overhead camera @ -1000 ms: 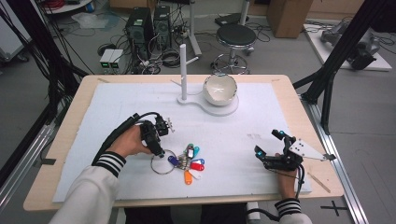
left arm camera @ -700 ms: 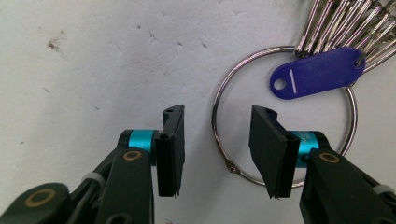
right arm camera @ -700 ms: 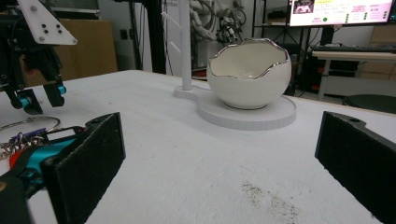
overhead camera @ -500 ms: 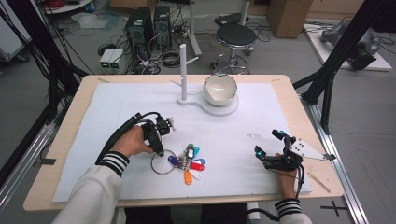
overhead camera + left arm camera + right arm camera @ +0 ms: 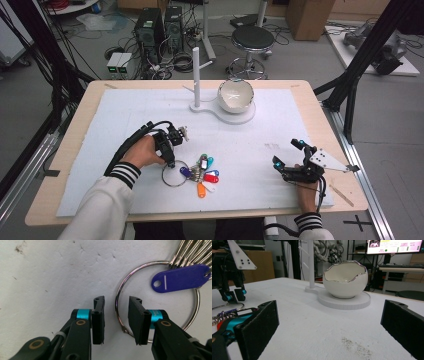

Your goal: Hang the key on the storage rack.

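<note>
white foam-covered table [image 5: 125,107], left gripper [image 5: 115,315] parted astride thin steel key ring [image 5: 120,290], right gripper [image 5: 329,325] wide apart

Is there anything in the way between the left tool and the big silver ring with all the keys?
Nothing visible. The left tool is open right over the key ring, with the ring's wire running up through the gap between its jaws. The purple tag lies off to the side, inside the ring.

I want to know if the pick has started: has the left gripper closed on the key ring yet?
No: in the left gripper view the left gripper is open, its jaws either side of the key ring wire with gaps.
</note>
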Demonstrator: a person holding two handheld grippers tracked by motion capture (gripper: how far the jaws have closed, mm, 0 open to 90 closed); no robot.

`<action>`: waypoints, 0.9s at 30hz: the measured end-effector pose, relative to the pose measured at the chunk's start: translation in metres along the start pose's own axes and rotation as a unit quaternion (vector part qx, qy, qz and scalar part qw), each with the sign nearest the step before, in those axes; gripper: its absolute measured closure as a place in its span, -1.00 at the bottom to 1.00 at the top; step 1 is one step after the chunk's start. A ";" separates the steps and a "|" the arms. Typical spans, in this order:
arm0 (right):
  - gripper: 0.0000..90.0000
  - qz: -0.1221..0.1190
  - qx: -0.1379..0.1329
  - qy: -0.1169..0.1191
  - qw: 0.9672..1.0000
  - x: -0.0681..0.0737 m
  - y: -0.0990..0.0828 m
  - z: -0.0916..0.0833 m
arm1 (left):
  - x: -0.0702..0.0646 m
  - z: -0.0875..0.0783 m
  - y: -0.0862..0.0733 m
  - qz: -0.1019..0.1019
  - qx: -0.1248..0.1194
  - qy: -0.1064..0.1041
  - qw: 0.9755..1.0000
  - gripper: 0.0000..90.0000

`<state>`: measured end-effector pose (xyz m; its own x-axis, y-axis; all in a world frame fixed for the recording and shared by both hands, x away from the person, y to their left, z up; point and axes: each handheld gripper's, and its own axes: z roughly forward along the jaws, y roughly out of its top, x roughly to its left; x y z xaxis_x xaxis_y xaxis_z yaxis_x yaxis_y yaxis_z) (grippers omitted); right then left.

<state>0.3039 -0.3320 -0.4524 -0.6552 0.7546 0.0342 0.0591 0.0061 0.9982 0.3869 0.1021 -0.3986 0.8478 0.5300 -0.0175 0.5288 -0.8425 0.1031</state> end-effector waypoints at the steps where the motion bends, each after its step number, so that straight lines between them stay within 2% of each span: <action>1: -0.97 0.000 0.000 0.000 1.000 0.000 0.000 0.000 | 0.000 0.000 0.000 0.000 0.000 0.000 1.000 0.52; 13: -0.98 0.000 0.000 0.000 1.000 0.000 0.000 0.000 | -0.001 0.005 0.001 -0.018 0.014 0.003 1.000 0.71; 15: -0.98 0.000 0.000 0.000 1.000 0.000 0.000 0.000 | -0.001 0.004 0.001 -0.019 0.014 0.003 1.000 0.82; 23: -0.98 0.000 0.001 0.001 1.000 0.000 0.000 0.000 | -0.005 0.003 0.002 -0.001 0.010 0.007 1.000 0.90; 27: -0.98 -0.002 -0.001 0.000 1.000 0.000 0.000 0.000 | -0.006 -0.002 -0.001 0.013 -0.006 0.003 1.000 0.91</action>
<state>0.3040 -0.3323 -0.4524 -0.6557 0.7544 0.0304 0.0556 0.0081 0.9984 0.3811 0.1001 -0.3963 0.8610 0.5085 -0.0096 0.5061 -0.8546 0.1162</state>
